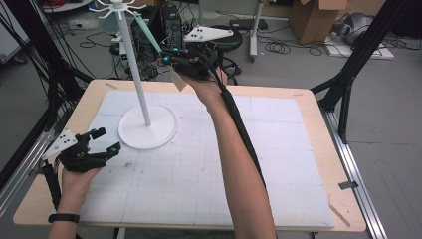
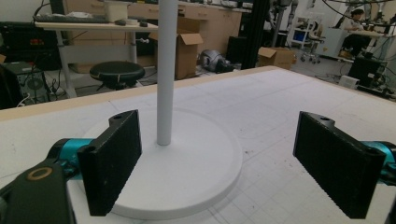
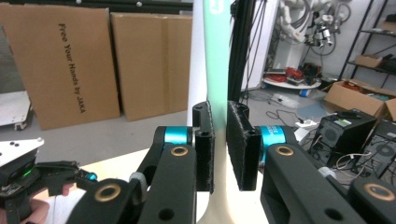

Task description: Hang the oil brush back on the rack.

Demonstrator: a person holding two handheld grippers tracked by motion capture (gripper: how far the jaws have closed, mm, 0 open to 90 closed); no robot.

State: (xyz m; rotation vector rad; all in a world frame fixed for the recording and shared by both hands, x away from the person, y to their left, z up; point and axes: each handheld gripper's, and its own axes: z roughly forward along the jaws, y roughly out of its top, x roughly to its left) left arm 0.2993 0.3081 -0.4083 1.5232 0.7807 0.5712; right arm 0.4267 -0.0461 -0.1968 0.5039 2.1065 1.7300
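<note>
While nearly closed, right tool [image 3: 219,144] around mint-green strip [image 3: 218,56].

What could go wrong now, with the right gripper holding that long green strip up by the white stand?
The right gripper clamps the mint-green strip near its lower end, so the long free part could swing or slip between the jaws. It hangs close to the stand's pole, and a push there might tip the stand, since the left gripper waits open beside the base without holding it.

Even indoor light, soft (slightly blurred) frames
</note>
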